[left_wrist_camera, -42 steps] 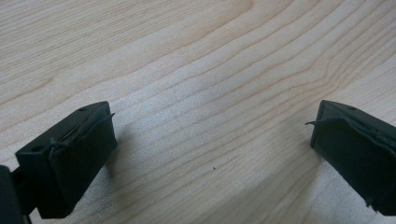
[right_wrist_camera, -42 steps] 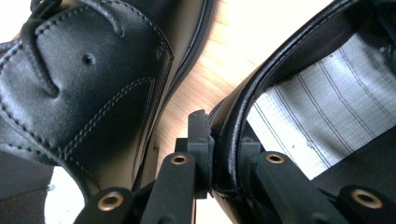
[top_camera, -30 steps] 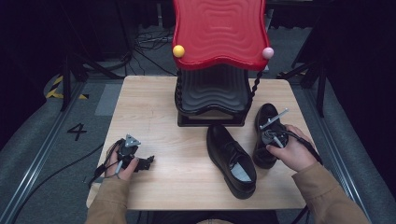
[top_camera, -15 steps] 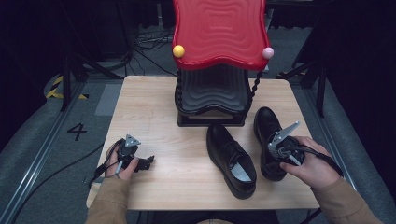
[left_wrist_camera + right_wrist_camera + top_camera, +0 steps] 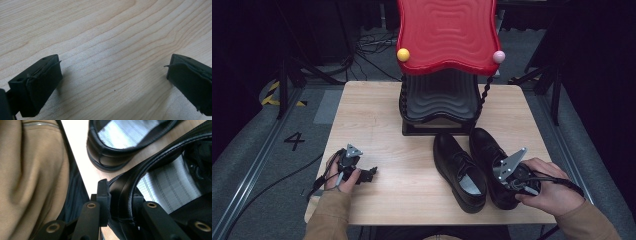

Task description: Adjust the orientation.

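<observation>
Black shoe [image 5: 492, 165] heel wall pinched in my right hand-held gripper [image 5: 120, 202], jaws just easing; left hand-held gripper [image 5: 112, 82] spread, idle on worktop [image 5: 377, 120]. Keep it level beside its mate [image 5: 459, 170].

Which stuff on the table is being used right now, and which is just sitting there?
Being used:
- right shoe, its heel wall between the jaws, which have just been opening
- right claw
- left shoe, lying beside it

Just sitting there:
- red and black wavy rack
- left claw, open over bare table
</observation>
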A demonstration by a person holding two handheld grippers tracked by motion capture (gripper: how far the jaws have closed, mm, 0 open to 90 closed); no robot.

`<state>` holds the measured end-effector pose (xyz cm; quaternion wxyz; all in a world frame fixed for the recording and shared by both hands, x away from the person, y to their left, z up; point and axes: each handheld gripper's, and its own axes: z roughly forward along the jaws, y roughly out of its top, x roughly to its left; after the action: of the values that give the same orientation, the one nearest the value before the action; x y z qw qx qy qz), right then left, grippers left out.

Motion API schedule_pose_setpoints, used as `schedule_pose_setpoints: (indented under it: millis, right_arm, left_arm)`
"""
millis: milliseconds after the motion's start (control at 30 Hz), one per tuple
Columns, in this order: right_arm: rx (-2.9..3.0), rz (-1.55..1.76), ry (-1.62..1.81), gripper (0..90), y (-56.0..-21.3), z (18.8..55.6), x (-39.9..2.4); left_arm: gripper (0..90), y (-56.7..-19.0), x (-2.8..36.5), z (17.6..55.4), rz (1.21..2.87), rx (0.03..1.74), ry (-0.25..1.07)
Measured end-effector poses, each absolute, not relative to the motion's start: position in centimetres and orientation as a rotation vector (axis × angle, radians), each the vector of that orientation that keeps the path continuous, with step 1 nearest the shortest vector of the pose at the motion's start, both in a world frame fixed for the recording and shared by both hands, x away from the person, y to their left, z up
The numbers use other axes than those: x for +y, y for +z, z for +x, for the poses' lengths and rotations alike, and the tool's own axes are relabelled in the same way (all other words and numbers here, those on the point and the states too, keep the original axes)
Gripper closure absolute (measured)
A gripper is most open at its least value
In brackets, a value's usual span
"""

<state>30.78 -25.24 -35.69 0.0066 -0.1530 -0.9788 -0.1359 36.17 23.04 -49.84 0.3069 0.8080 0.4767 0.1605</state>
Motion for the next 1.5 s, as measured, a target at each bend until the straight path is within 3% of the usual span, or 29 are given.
schedule_pose_setpoints:
  millis: [300, 1200, 1500]
  right_arm:
    - [-3.080, -0.417, -0.426, 77.1, -36.1, 30.9, -24.0]
    - [-3.019, -0.329, -0.505, 77.7, -38.2, 32.4, -26.3]
    - [-3.058, -0.302, -0.434, 77.9, -39.5, 31.9, -24.5]
  left_arm:
    - [0.2, -49.8, 23.0, 36.2, 2.136, 1.263, 0.424]
    - [0.1, -49.8, 23.0, 36.2, 2.137, 1.262, 0.426]
    - [0.0, -49.8, 23.0, 36.3, 2.135, 1.266, 0.424]
